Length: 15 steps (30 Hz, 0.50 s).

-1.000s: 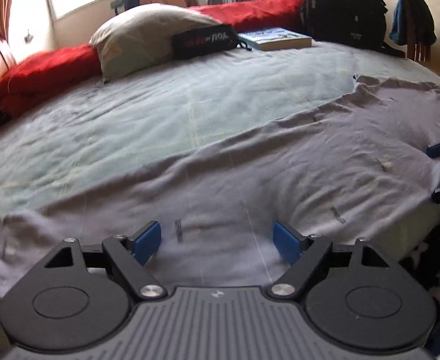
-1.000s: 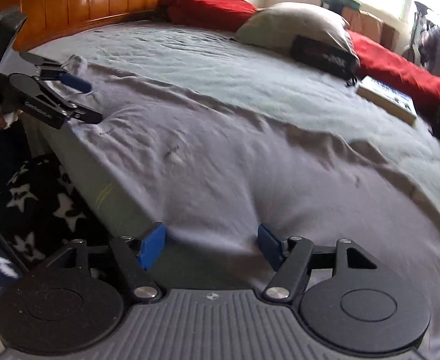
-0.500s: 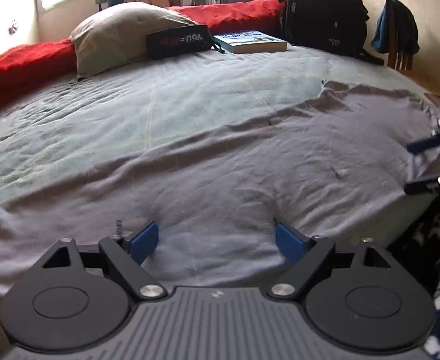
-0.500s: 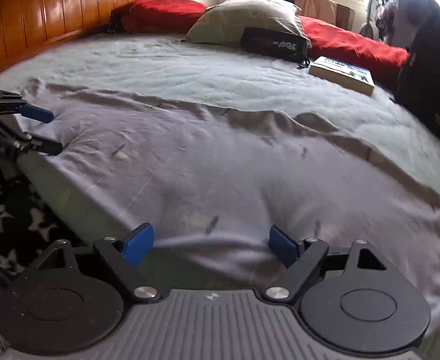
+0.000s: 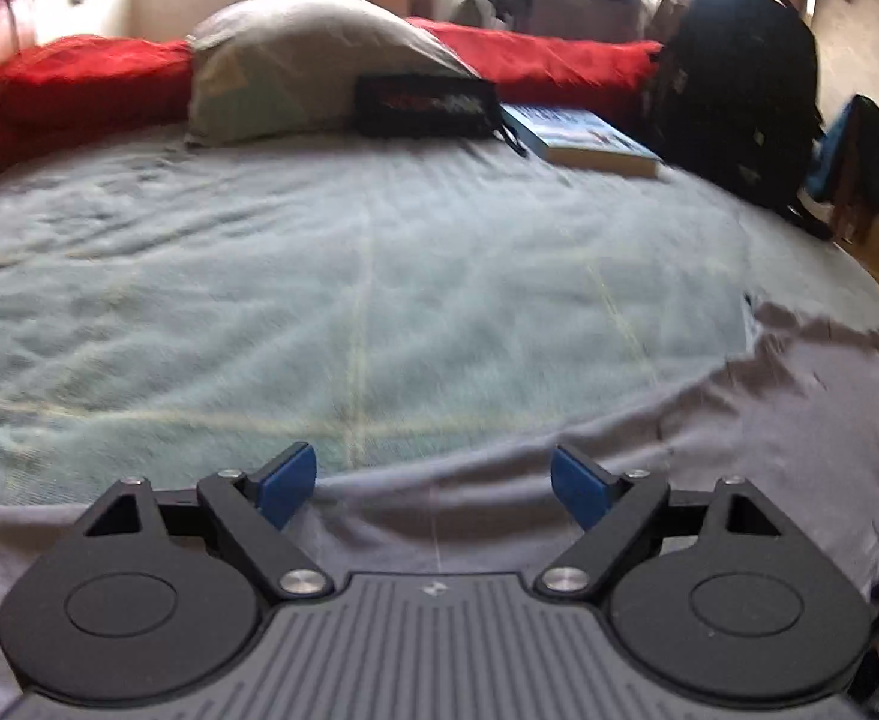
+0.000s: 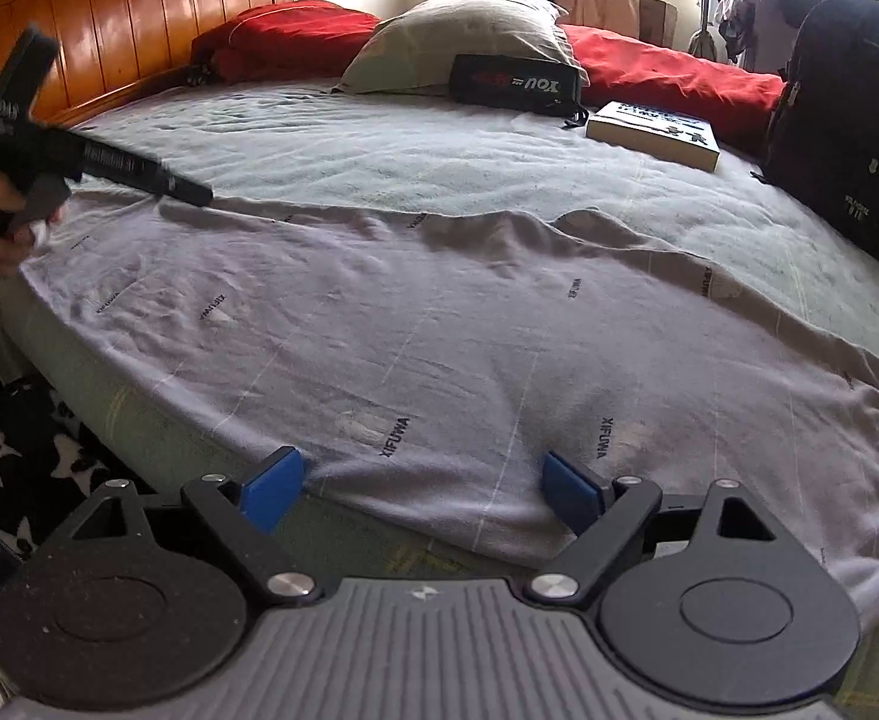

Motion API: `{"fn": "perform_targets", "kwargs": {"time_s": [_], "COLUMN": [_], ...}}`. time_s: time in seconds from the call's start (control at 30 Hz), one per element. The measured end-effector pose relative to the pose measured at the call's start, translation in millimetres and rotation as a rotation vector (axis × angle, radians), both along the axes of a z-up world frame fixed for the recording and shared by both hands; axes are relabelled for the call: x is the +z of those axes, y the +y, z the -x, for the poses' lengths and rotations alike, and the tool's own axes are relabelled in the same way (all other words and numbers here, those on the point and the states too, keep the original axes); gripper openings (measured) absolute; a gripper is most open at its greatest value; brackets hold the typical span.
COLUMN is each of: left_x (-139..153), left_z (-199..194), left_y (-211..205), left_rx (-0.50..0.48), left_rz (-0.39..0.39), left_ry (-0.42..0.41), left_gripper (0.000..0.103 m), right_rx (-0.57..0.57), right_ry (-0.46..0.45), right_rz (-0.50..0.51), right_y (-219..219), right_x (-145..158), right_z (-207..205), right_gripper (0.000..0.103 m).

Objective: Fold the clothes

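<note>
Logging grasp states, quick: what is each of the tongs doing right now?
Left tongs: open, holding nothing, over the grey garment.
Right tongs: open, holding nothing.

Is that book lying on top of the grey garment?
No, the book rests on the bare bedsheet near the pillow, apart from the grey garment.

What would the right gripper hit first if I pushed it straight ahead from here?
Probably the grey garment spread along the bed's near edge: the right gripper, jaws open, points low across it. The book and pillow lie far beyond. Depth is unclear.
</note>
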State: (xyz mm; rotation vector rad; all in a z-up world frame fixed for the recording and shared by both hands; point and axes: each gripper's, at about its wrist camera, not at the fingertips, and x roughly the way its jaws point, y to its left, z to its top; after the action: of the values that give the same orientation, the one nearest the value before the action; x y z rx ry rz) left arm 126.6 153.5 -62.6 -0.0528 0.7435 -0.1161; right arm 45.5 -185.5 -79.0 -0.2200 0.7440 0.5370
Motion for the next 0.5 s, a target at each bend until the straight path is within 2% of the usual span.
{"fn": "perform_targets", "kwargs": {"time_s": [0.13, 0.23, 0.33, 0.4, 0.47, 0.5], "left_x": [15, 9, -11, -20, -16, -11], "left_z": [21, 33, 37, 39, 45, 48], "left_y": [-27, -50, -61, -57, -49, -47], "left_rx": [-0.135, -0.222, -0.230, -0.206, -0.182, -0.168], "left_rz": [-0.027, -0.072, -0.144, -0.130, -0.092, -0.103], "left_ry": [-0.036, -0.033, 0.005, 0.019, 0.009, -0.001], "left_gripper": [0.088, 0.088, 0.089, 0.090, 0.090, 0.090], "right_rx": [-0.023, -0.045, -0.067, -0.095, -0.118, -0.112], "right_ry": [-0.015, -0.029, -0.040, -0.008, 0.020, 0.016], "right_rz": [-0.015, -0.028, -0.040, -0.027, -0.015, -0.017], "right_y": [-6, -12, -18, -23, -29, -28], "right_x": [4, 8, 10, 1, -8, -8], "right_z": [-1, -2, -3, -7, -10, -9], "right_gripper": [0.092, 0.092, 0.096, 0.097, 0.101, 0.103]}}
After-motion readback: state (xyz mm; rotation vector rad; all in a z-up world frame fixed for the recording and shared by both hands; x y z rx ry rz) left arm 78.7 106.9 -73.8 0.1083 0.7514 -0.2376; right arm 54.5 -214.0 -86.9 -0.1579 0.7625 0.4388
